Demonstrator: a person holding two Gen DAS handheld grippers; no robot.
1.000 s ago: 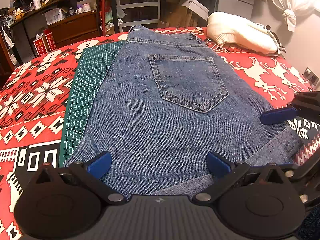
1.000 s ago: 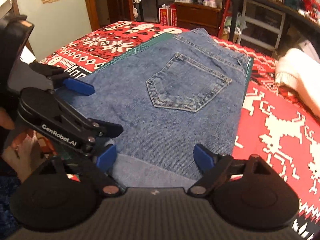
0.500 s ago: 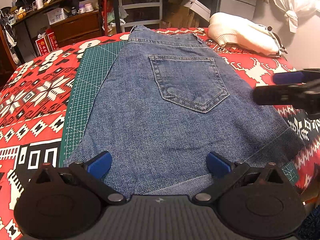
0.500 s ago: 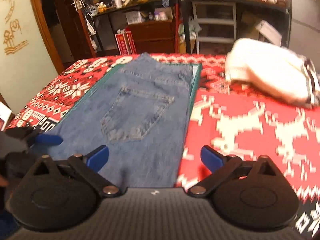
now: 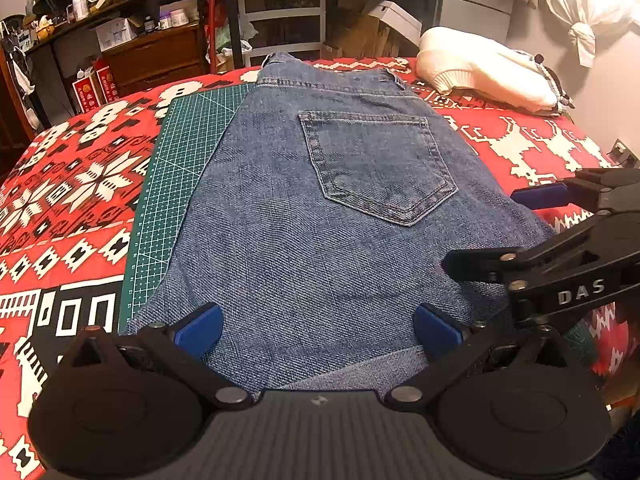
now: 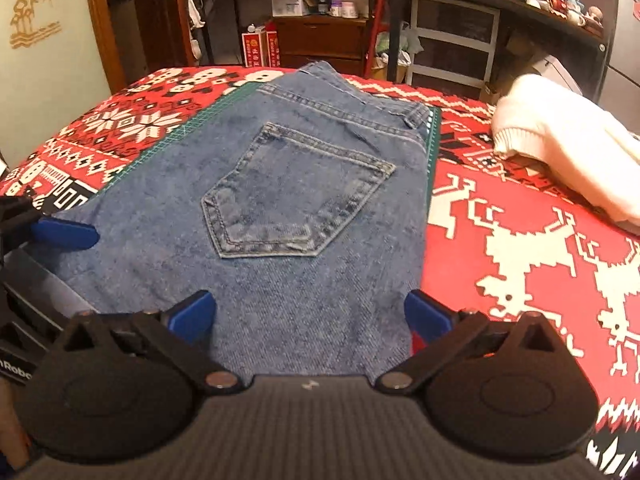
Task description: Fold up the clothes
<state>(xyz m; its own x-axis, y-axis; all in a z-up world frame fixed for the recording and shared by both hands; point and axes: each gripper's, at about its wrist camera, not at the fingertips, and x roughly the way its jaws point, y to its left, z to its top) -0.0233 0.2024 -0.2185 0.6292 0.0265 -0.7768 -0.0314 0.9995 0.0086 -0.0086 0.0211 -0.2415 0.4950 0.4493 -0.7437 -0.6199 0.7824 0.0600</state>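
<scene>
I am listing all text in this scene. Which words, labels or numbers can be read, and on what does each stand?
"DAS": on the black right tongs.
"Robo", cut off: on the black left tongs.
Ruler numbers on the green gridded cutting mat: too small.
Labels on the red boxes and shelf bottles: blurred.

Both wrist views face the jeans [image 5: 320, 216] closely, low, side by side.

We see the folded blue jeans [image 5: 320, 240] lying flat, back pocket [image 5: 376, 164] up, directly ahead of our left gripper [image 5: 318, 330] and spread between its open fingers; the waistband lies at the far end, the folded edge nearest us.
</scene>
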